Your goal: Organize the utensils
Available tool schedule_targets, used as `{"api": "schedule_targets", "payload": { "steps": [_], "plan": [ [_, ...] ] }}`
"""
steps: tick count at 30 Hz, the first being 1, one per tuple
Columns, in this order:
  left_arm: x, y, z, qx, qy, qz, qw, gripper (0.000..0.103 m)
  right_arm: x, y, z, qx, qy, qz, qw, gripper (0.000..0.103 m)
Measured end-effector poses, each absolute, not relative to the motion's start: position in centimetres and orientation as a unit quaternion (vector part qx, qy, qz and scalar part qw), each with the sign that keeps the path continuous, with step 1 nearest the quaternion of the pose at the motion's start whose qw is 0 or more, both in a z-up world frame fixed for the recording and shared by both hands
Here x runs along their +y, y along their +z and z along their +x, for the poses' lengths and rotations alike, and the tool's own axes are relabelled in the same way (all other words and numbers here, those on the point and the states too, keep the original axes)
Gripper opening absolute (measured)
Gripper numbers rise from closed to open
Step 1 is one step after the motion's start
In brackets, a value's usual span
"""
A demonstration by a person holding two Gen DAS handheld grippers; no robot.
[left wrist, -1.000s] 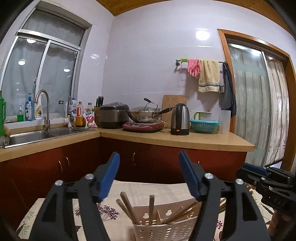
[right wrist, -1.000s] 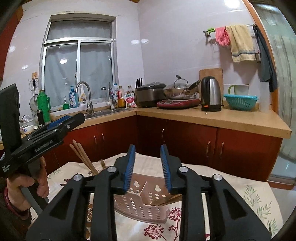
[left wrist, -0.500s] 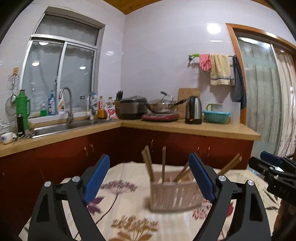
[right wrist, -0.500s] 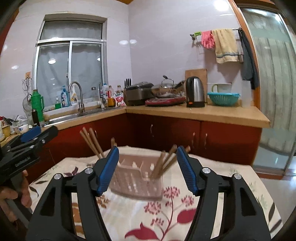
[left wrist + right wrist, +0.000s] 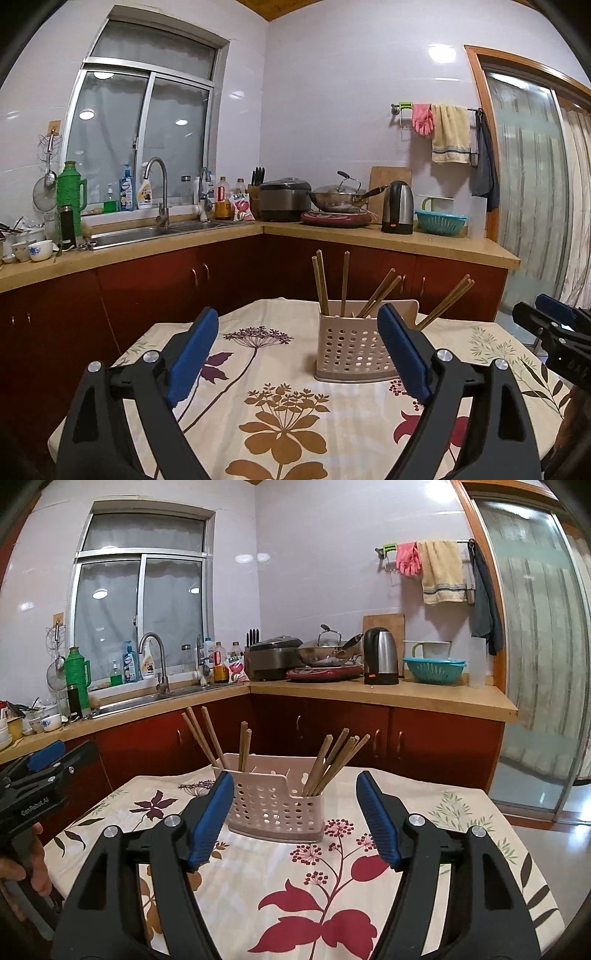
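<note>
A pale perforated utensil basket (image 5: 351, 347) stands upright on the flowered tablecloth (image 5: 288, 417); it also shows in the right wrist view (image 5: 275, 805). Several wooden chopsticks (image 5: 380, 291) stand in it, in groups leaning left, upright and right (image 5: 332, 762). My left gripper (image 5: 295, 354) is open and empty, held back from the basket. My right gripper (image 5: 295, 819) is open and empty, also back from the basket. Each gripper shows at the edge of the other's view, the right one (image 5: 554, 332) and the left one (image 5: 40, 775).
The table (image 5: 461, 812) is small, with edges close on all sides. Behind it run red cabinets and a wooden counter (image 5: 406, 243) with sink, rice cooker, wok, kettle (image 5: 397, 206) and a teal colander. A glass door (image 5: 535, 664) is at the right.
Both grippers have drawn back and up from the basket. The right jaws went from nearly shut to wide open. The basket now stands farther off, upright, with the chopsticks in it.
</note>
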State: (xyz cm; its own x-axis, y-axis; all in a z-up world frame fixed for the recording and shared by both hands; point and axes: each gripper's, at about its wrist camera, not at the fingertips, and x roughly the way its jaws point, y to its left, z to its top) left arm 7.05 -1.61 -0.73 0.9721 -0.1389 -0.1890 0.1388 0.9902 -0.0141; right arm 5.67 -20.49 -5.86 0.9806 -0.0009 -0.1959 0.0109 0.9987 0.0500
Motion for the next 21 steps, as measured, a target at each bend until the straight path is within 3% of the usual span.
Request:
{"api": "schedule_targets", "payload": {
  "steps": [21],
  "plan": [
    [-0.1, -0.6, 4.5, 0.080, -0.061, -0.007, 0.995, 0.086, -20.0, -4.9, 3.4, 0.074, -0.009, 0.016, 0.997, 0.068]
  ]
}}
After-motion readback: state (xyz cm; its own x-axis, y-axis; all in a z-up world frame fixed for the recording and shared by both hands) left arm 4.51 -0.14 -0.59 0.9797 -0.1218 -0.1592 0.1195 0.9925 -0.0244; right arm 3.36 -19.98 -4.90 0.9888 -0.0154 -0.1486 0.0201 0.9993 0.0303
